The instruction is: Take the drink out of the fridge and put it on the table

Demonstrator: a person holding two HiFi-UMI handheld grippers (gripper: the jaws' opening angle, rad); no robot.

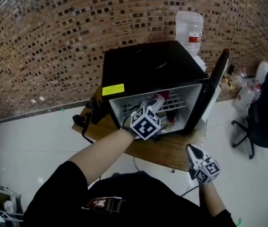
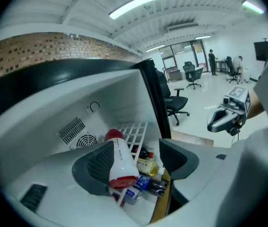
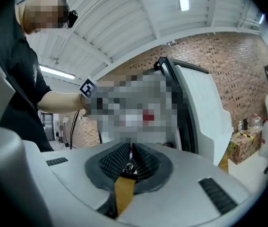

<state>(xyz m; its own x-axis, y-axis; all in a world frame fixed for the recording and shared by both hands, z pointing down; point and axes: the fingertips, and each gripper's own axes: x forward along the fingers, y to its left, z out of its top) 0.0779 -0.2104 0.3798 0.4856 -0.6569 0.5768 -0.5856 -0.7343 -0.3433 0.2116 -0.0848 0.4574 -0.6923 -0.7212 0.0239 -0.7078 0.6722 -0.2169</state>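
Observation:
The black mini fridge [image 1: 148, 65] stands open on a small wooden table [image 1: 171, 150]. My left gripper [image 1: 156, 111] reaches into it. In the left gripper view, a white bottle with a red cap [image 2: 120, 160] lies between the wide-apart jaws of my left gripper [image 2: 136, 149]. It rests against the left pad, and the right pad stands clear of it. Behind it lie a yellow-labelled bottle [image 2: 149, 165] and a blue-labelled dark bottle [image 2: 145, 182]. My right gripper [image 1: 192, 149] hangs low beside the table's front right corner. In its own view the right gripper [image 3: 130, 161] is shut with nothing in it.
The fridge door [image 1: 214, 89] swings out to the right. A wire shelf [image 2: 134, 131] sits inside behind the bottles. A large water bottle [image 1: 189, 30] stands behind the fridge by the brick wall. A black office chair [image 1: 261, 122] is at the far right on the white floor.

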